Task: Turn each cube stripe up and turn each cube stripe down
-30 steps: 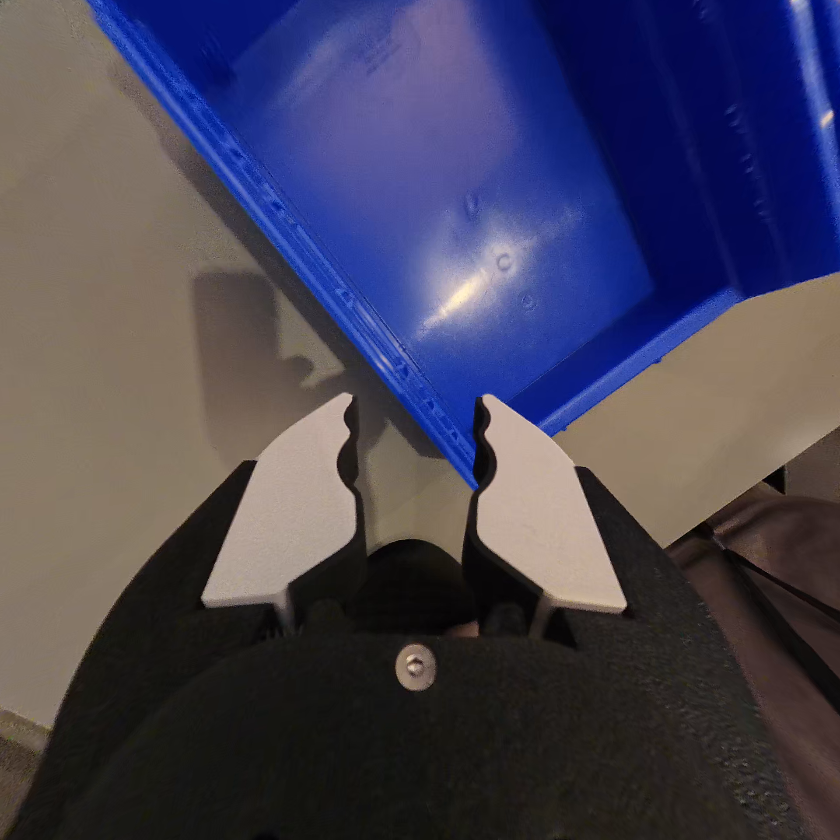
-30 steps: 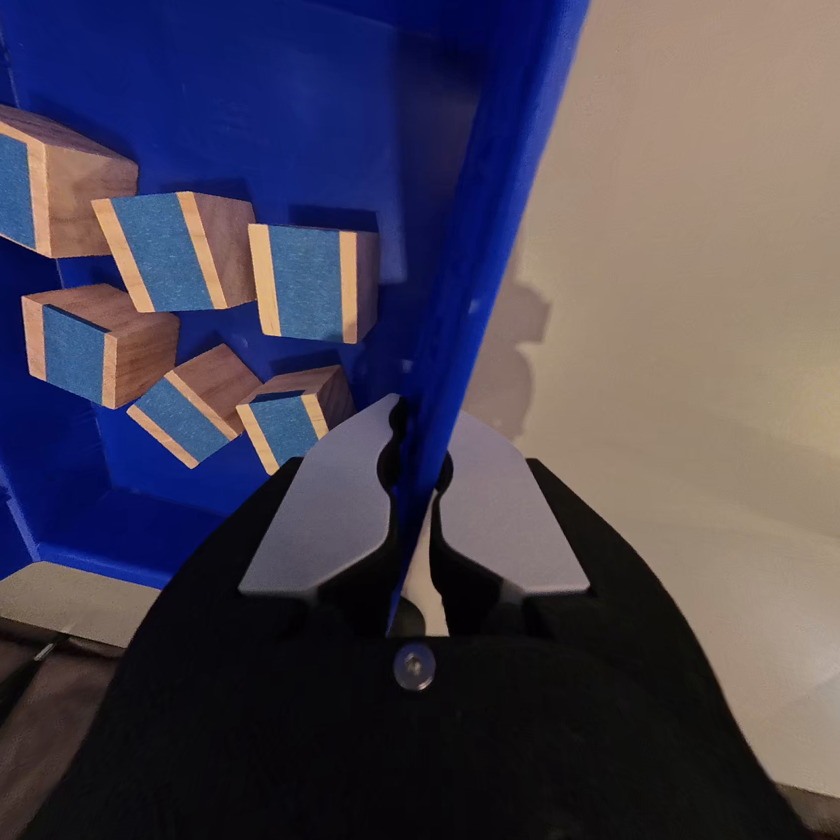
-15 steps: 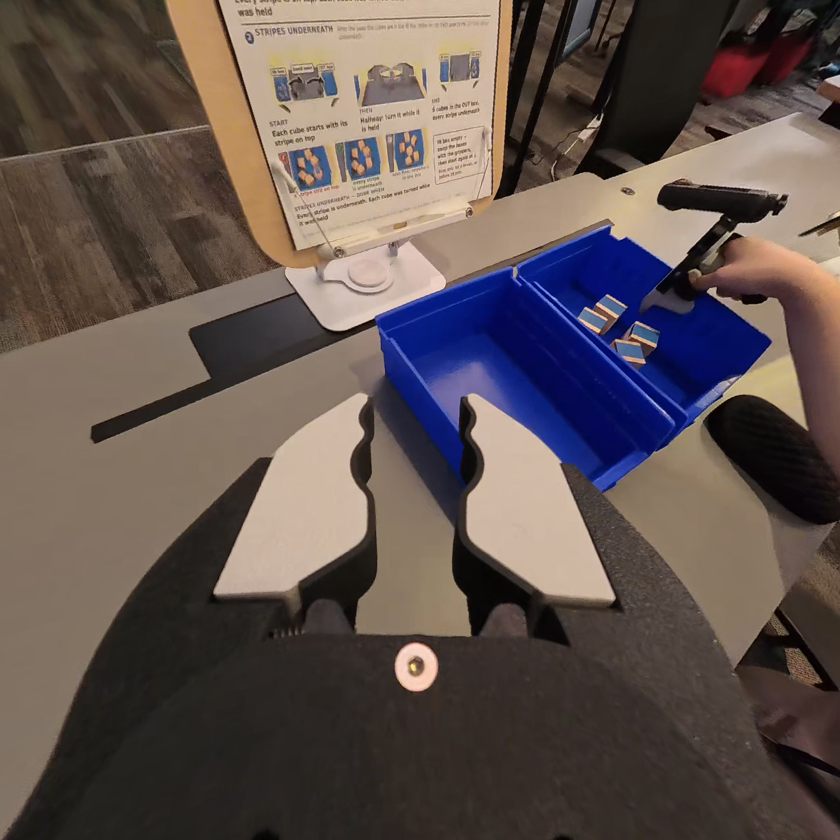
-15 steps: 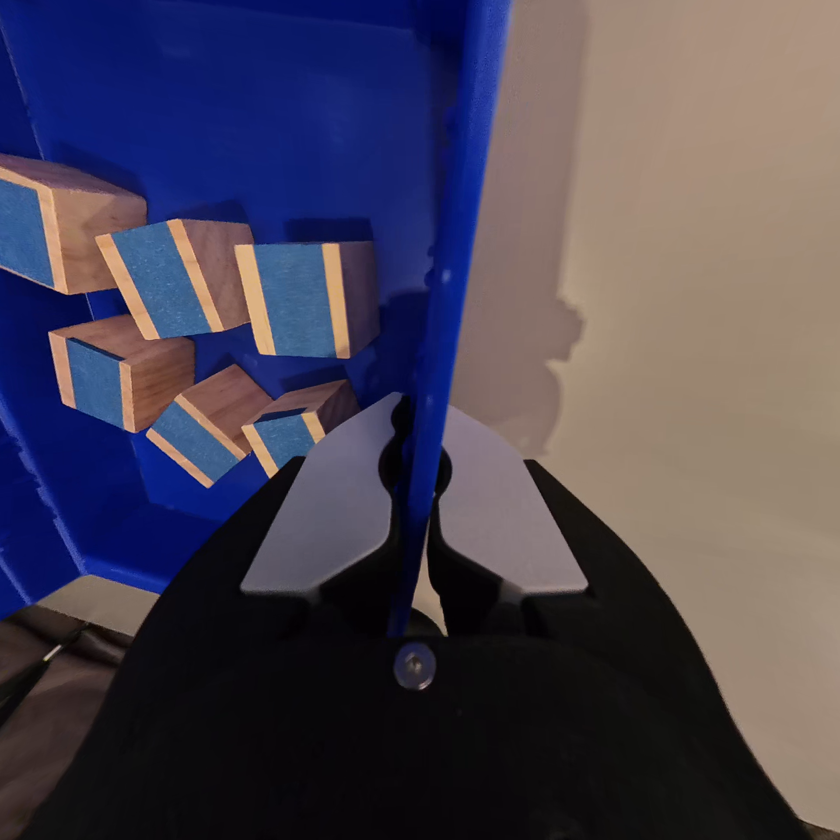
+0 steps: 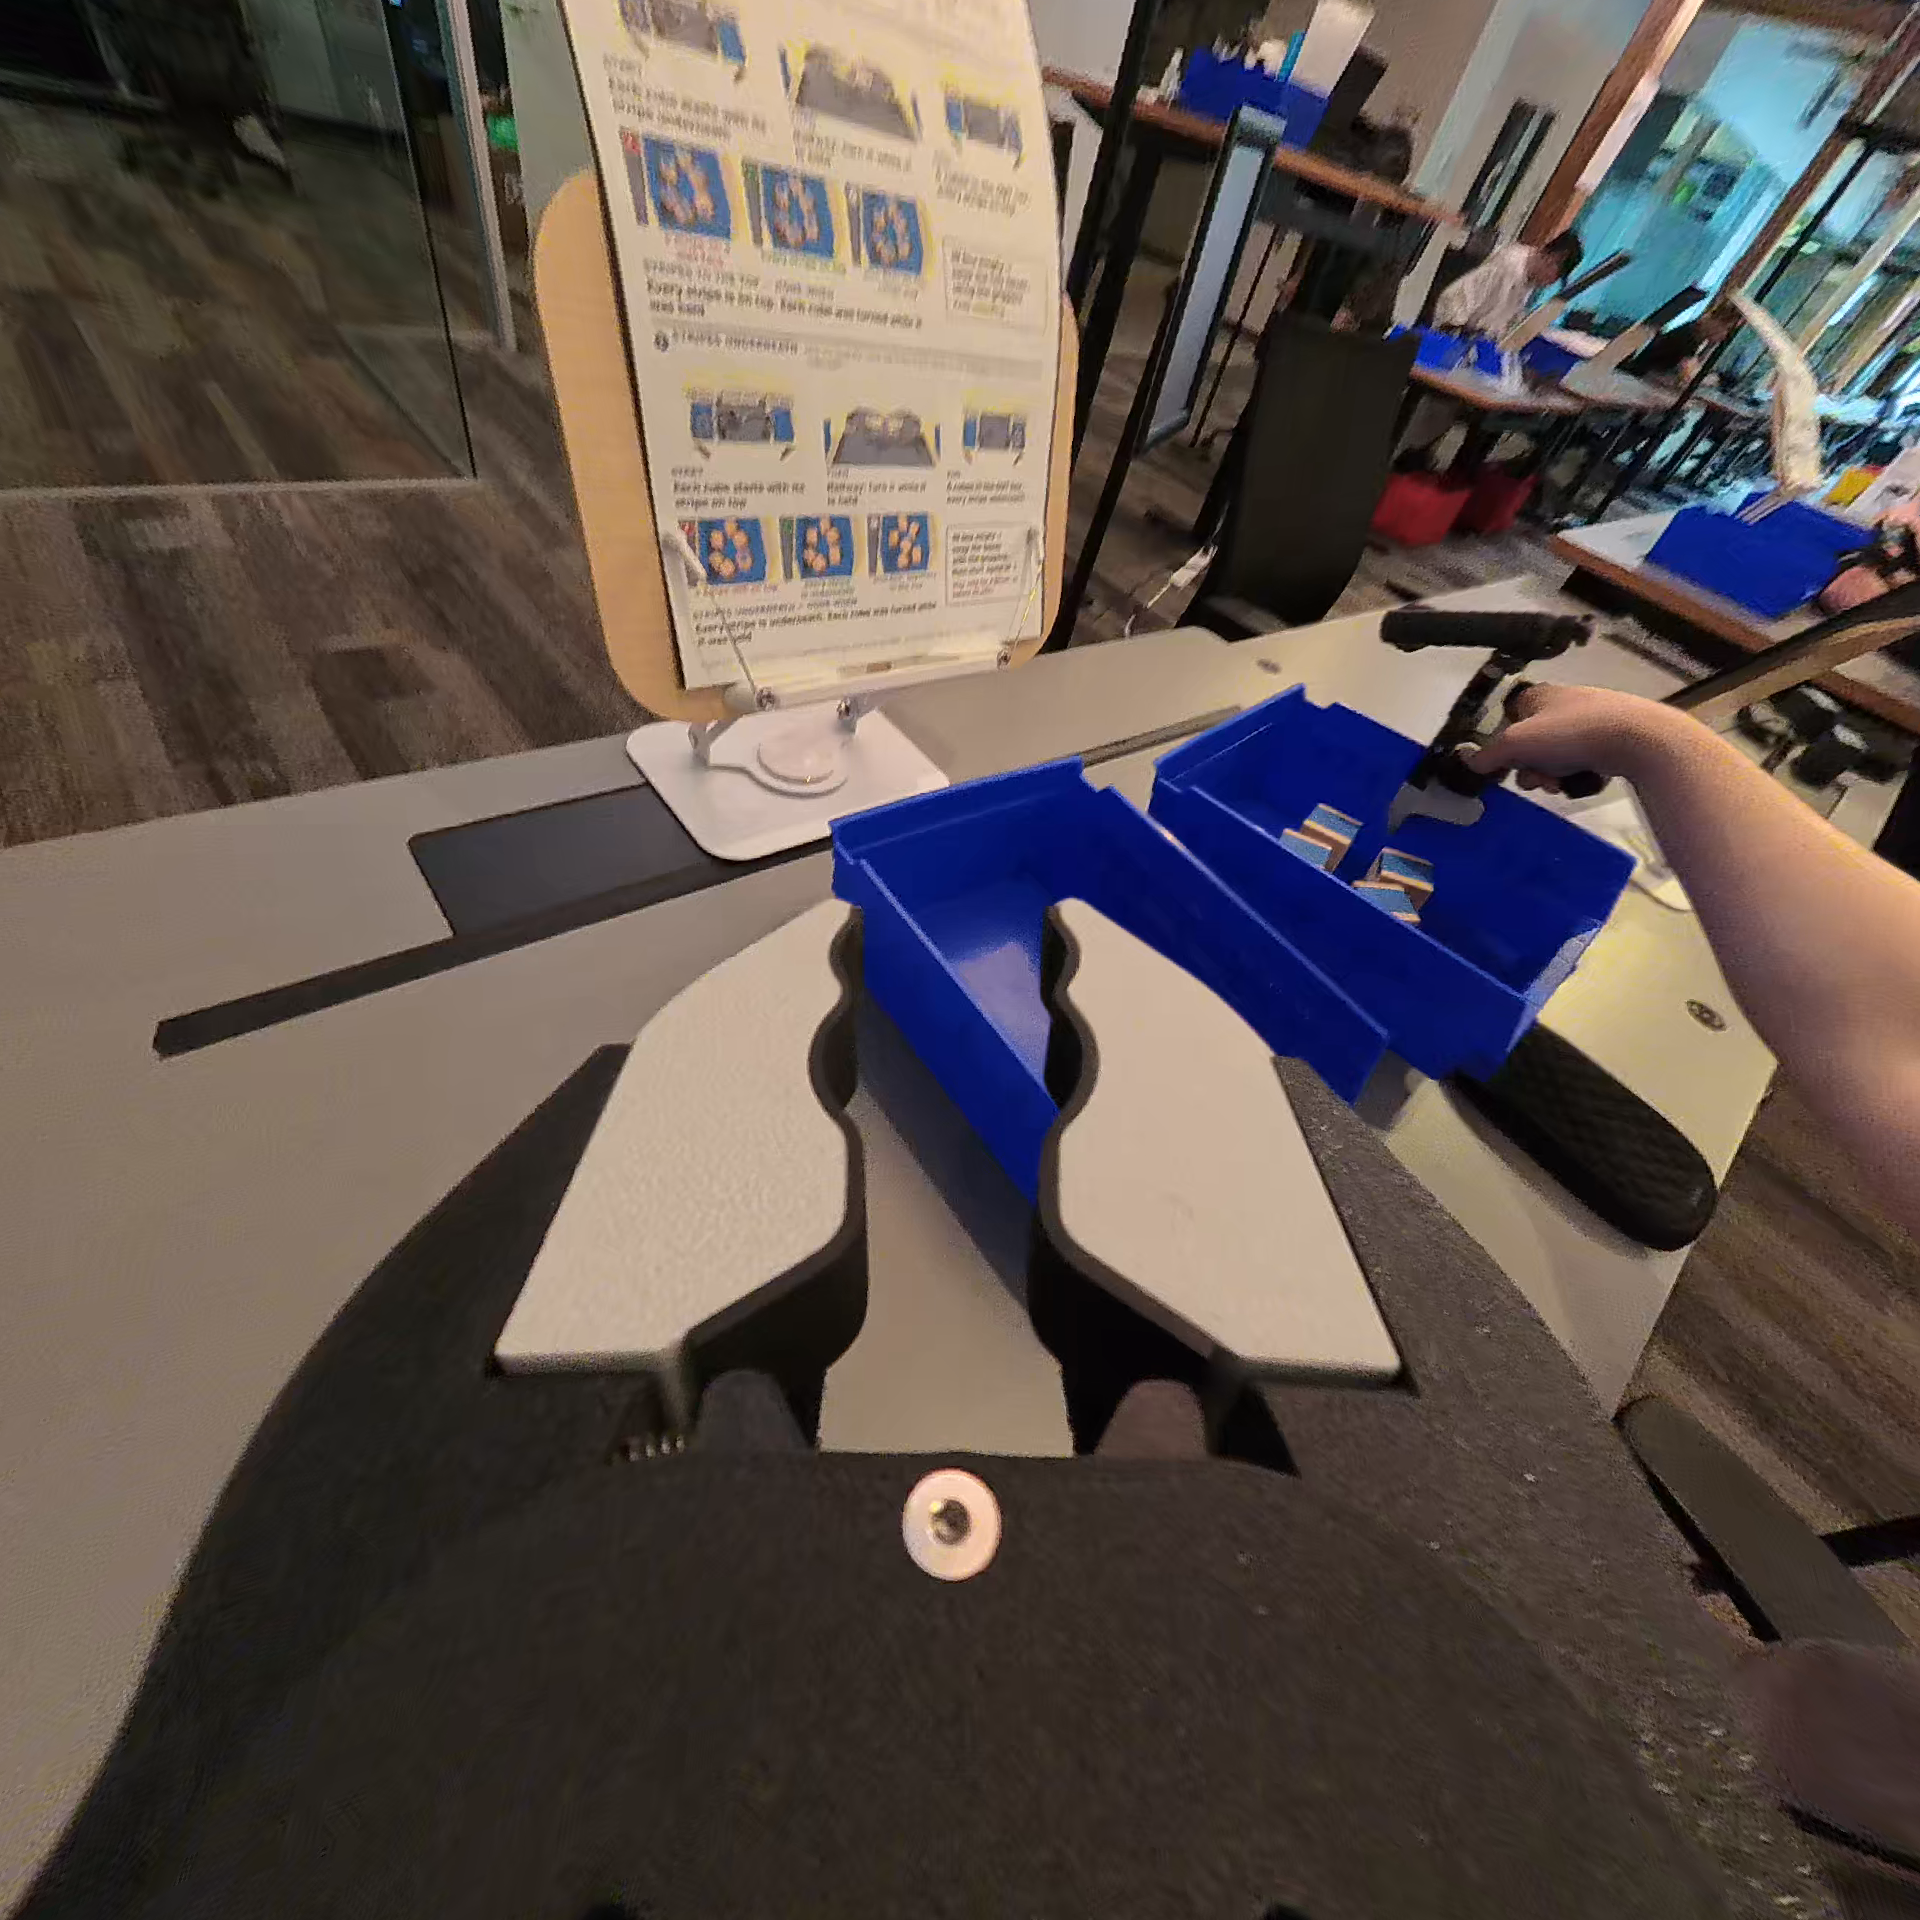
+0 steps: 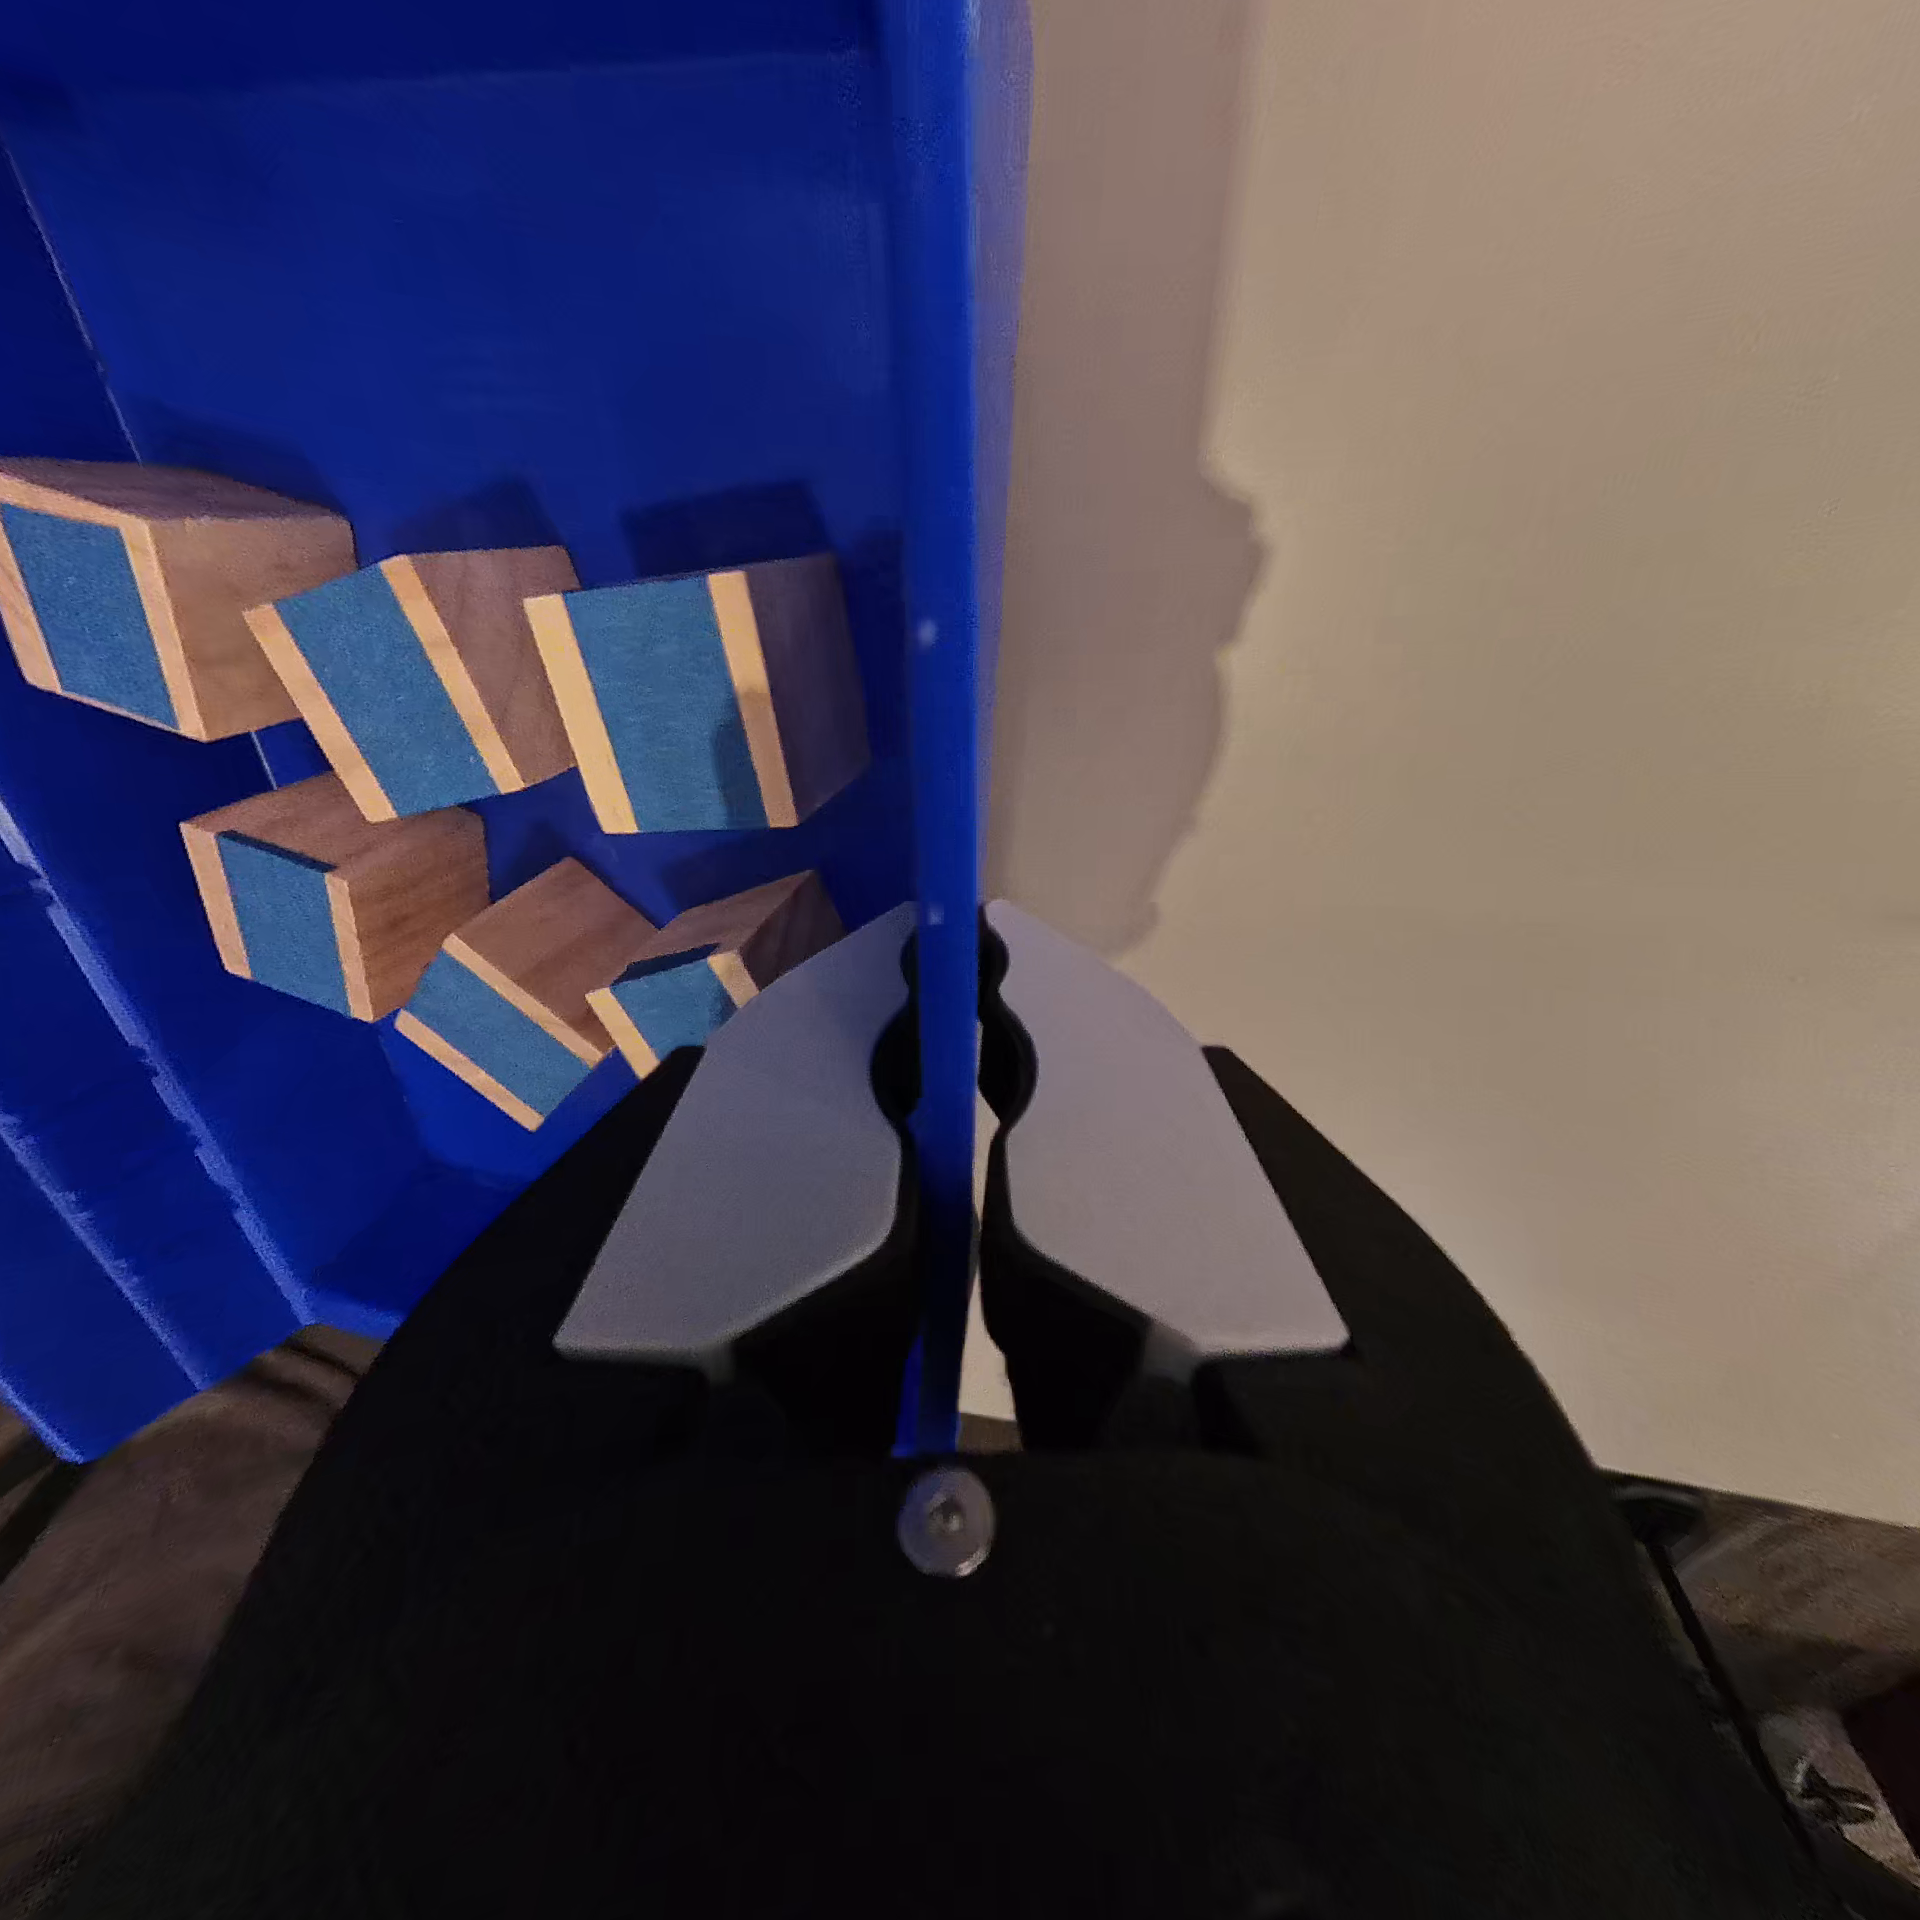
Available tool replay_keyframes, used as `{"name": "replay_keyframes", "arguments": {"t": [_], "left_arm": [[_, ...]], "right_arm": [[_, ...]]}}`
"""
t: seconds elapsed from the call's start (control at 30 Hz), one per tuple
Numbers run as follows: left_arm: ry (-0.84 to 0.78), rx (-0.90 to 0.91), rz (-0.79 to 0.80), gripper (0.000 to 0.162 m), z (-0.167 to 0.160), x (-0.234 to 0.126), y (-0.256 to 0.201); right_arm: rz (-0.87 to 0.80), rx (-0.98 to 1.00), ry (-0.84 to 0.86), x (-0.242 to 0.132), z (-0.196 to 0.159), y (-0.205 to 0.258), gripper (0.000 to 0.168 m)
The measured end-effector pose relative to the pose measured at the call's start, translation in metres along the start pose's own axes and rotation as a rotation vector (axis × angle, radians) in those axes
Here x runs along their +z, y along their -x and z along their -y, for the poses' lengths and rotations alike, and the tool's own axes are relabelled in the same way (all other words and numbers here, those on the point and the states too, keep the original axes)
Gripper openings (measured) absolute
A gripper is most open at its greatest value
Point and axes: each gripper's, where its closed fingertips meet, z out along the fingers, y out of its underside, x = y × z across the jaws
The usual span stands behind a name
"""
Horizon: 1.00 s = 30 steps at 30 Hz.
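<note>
**Cubes in bin, right gripper on bin wall**

Cubes (image 6: pixel 665 696), six, stripe faces showing, lie left of the right gripper (image 6: pixel 948 977), which pinches the blue bin (image 6: pixel 940 520) wall. Left gripper (image 5: pixel 945 966) hangs spread, holding nothing, before the empty bin (image 5: pixel 935 997).

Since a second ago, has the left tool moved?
Yes. The left tool has pulled back and up from the empty blue bin, whose corner filled its view; now the instruction board shows.

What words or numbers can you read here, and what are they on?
Sheet on the stand: lines of print and small pictures, mostly blurred; I don't repeat its words.
Bins: no writing seen.
Cubes: blue stripes only, no writing.
</note>
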Motion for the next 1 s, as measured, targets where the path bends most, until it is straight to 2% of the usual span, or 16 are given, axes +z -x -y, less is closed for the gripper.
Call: {"name": "replay_keyframes", "arguments": {"t": [0.1,0.2,0.3,0.4,0.5,0.77,0.9,1.0], "left_arm": [[-0.037,0.004,-0.02,0.032,0.005,-0.006,-0.009],[-0.059,0.032,-0.049,0.032,0.009,-0.008,-0.02],[-0.061,0.036,-0.073,0.032,0.009,-0.008,-0.029],[-0.053,0.041,-0.064,0.033,0.008,-0.008,-0.033],[-0.02,0.057,-0.052,0.033,0.002,-0.006,-0.035],[-0.03,0.017,-0.006,0.034,-0.002,-0.02,-0.036],[-0.037,0.027,0.002,0.034,-0.006,-0.03,-0.039],[-0.057,0.032,-0.015,0.034,-0.004,-0.032,-0.041]], "right_arm": [[-0.037,-0.026,-0.037,-0.036,0.012,0.016,0.007],[-0.042,-0.09,-0.062,-0.076,0.03,0.052,0.007],[-0.031,-0.192,-0.082,-0.107,0.056,0.108,0.007],[-0.015,-0.329,-0.088,-0.119,0.083,0.183,0.006],[0.016,-0.485,-0.058,-0.108,0.105,0.268,0.006],[0.111,-0.831,0.04,-0.038,0.136,0.481,0.006],[0.149,-0.94,0.074,-0.012,0.138,0.564,0.007],[0.157,-0.996,0.083,0.004,0.138,0.609,0.006]]}}
